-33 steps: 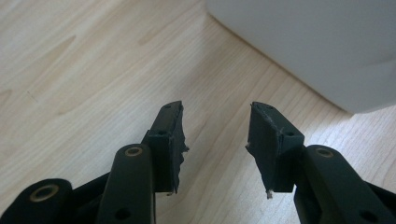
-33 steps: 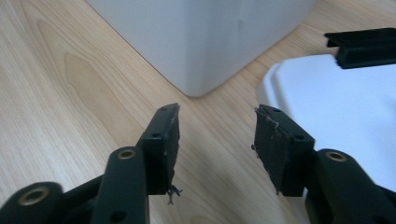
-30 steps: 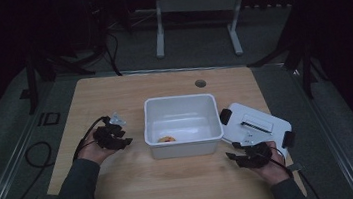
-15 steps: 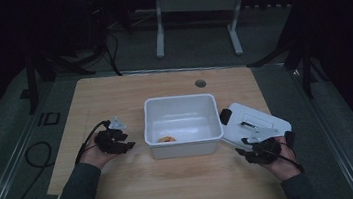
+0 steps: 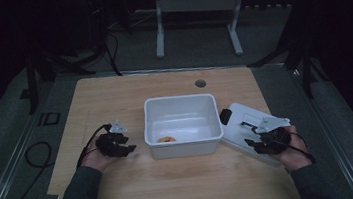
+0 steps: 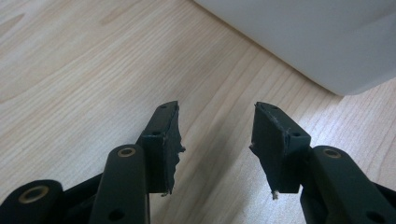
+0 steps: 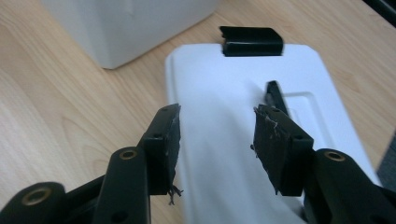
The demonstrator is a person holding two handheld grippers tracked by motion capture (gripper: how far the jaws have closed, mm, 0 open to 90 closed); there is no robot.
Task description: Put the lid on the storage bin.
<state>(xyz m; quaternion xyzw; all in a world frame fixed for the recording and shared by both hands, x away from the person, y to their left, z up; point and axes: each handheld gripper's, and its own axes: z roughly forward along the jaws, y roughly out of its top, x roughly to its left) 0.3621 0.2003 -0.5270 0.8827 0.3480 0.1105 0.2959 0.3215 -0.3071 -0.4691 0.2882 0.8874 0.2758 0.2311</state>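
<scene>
Overhead, a pale wooden worktop with rounded corners and a small round hole near its far edge stands in a dark room; grey carpet surrounds it, and a white metal frame stands beyond. A black cable loops off the left edge onto the floor.

At the middle sits a white plastic tub, rectangular, smooth-walled, with rounded corners; a small orange item lies on its bottom near the front wall. To the tub's right its lid lies flat on the wood, white too, with a black clip at the end nearest the tub.

The left tongs rest just left of the tub, and their jaws have just been opening. The left gripper view shows what the high view cannot: the wood grain running diagonally, the torn black pads standing about half apart with bare worktop between them, and the tub's lower wall ahead to the right.

The right tongs hover over the near end of the lid, their jaws having just been opening. The right gripper view shows the lid's raised border and recessed panel, the clip at its far end, and the half-spread jaws gripping nothing.
</scene>
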